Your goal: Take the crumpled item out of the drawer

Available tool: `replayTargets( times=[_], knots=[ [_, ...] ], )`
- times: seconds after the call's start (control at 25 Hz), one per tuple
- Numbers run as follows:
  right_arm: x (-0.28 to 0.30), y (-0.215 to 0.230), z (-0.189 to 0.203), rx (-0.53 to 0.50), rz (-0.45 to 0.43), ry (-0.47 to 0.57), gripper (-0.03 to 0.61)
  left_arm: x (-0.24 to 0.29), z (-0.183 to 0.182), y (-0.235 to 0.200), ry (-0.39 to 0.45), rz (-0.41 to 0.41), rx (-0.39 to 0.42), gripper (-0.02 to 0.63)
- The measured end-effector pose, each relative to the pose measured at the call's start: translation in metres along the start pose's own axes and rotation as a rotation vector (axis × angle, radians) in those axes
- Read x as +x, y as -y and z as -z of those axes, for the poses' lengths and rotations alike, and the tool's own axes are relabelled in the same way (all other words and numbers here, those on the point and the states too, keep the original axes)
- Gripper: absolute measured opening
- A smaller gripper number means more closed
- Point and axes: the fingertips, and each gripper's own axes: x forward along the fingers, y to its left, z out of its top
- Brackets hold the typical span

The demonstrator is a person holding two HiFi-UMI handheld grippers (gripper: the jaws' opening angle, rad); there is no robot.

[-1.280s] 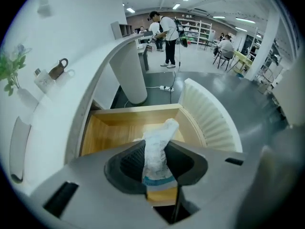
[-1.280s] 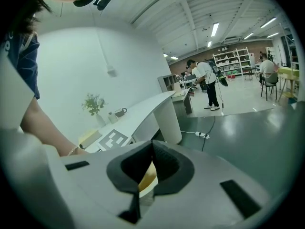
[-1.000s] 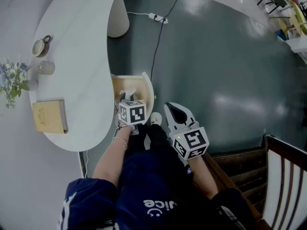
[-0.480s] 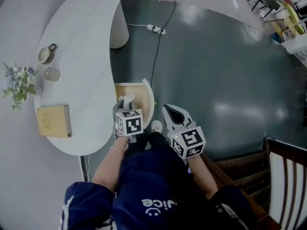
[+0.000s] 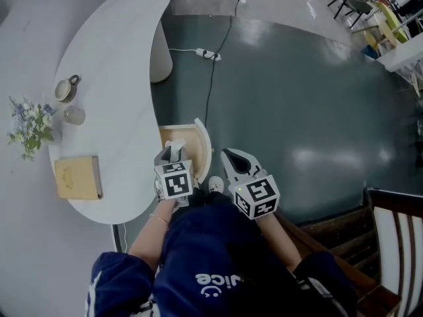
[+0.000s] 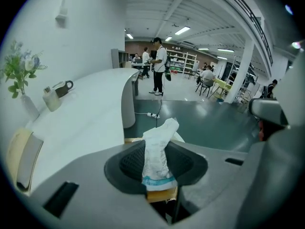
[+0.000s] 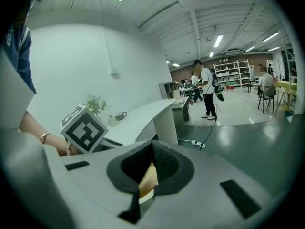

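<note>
My left gripper (image 5: pixel 172 157) is shut on the crumpled item (image 5: pixel 174 151), a white wrapper with a blue stripe. It holds the item just above the near end of the open wooden drawer (image 5: pixel 192 137). In the left gripper view the crumpled item (image 6: pixel 157 156) stands upright between the dark pads of the left gripper (image 6: pixel 156 165), with the drawer (image 6: pixel 162 195) below. My right gripper (image 5: pixel 229 154) hangs to the right of the drawer front, apart from it, shut and holding nothing. The right gripper (image 7: pixel 152 148) shows its pads meeting at the tips, the drawer's wood (image 7: pixel 148 179) behind them.
The curved white table (image 5: pixel 112 71) carries a mug (image 5: pixel 64 89), a glass (image 5: pixel 74 115), a vase of flowers (image 5: pixel 30 125) and a book (image 5: pixel 78 177). A power strip (image 5: pixel 204 55) and its cable lie on the dark floor. A wooden railing (image 5: pixel 390 236) stands at right.
My left gripper has drawn back toward my body with the crumpled item, from over the drawer's middle to its near end. The right gripper has hardly moved.
</note>
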Motion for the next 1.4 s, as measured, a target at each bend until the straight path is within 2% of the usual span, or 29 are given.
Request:
replayTargets(
  times=[0.16,0.4,0.6,0.68,0.8,0.96,1.08,1.28,1.4],
  knots=[
    [-0.001,-0.002,-0.006,-0.013,0.011,0.014,0.008,-0.017,-0.017,0.012,0.066,0.029,0.043,0.12],
    [-0.008,-0.005,-0.012,-0.027,0.029,0.035,0.008,-0.036,-0.036,0.026,0.139,0.085,0.066,0.12],
    [-0.015,-0.008,-0.021,-0.041,0.043,0.061,0.008,-0.054,-0.051,0.032,0.204,0.113,0.126,0.12],
    [-0.018,-0.011,-0.027,-0.053,0.037,0.079,0.008,-0.064,-0.057,0.032,0.237,0.137,0.118,0.12],
    [-0.022,-0.01,-0.036,-0.064,0.049,0.11,0.008,-0.081,-0.07,0.036,0.311,0.182,0.118,0.12],
    [-0.03,-0.012,-0.054,-0.012,0.021,0.18,0.008,-0.104,-0.087,0.038,0.418,0.206,0.142,0.12],
    [-0.04,-0.009,-0.071,-0.004,0.025,0.234,0.008,-0.122,-0.103,0.039,0.498,0.236,0.124,0.12],
    [-0.057,-0.006,-0.097,-0.05,0.053,0.305,0.007,-0.158,-0.128,0.051,0.653,0.398,0.09,0.12],
    [-0.065,-0.005,-0.109,-0.085,0.075,0.338,0.008,-0.176,-0.137,0.055,0.718,0.417,0.104,0.12]
  ],
)
